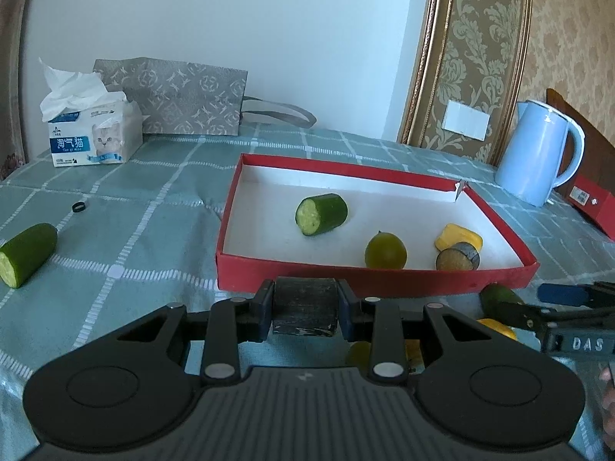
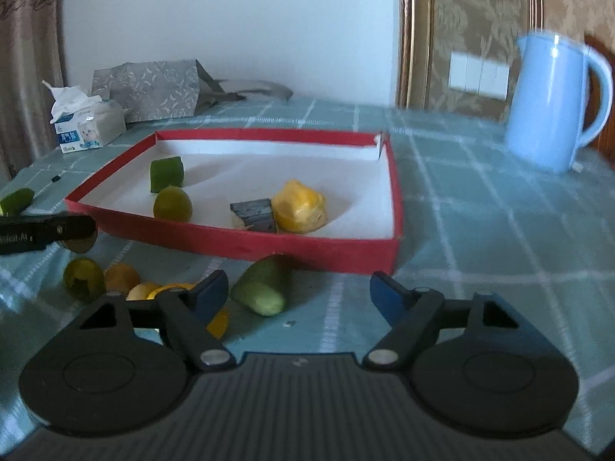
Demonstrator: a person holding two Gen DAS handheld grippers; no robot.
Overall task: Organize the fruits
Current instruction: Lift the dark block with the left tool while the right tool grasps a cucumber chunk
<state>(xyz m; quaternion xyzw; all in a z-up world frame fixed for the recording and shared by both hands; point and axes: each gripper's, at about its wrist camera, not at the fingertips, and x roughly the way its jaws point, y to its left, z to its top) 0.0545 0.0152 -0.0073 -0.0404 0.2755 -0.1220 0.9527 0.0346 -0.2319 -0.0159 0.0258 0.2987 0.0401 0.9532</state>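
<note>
My left gripper (image 1: 306, 296) is shut on a dark-skinned chunk (image 1: 305, 313), just in front of the near wall of the red box (image 1: 346, 274). In the box lie a cucumber piece (image 1: 321, 214), a round green fruit (image 1: 385, 250), a yellow piece (image 1: 459, 235) and a dark-skinned slice (image 1: 457, 258). My right gripper (image 2: 299, 295) is open low over the cloth. A cucumber piece (image 2: 259, 288) lies between its fingers, close to the left fingertip (image 2: 211, 294) and apart from the right one. Several small green and yellow fruits (image 2: 82, 278) sit to its left.
Another cucumber piece (image 1: 27, 253) and a small black ring (image 1: 78, 206) lie on the checked cloth (image 1: 153, 192) at the left. A tissue box (image 1: 92, 134) and a paper bag (image 1: 180, 96) stand at the back, a blue kettle (image 1: 538, 153) and a red case (image 1: 592, 203) at the right.
</note>
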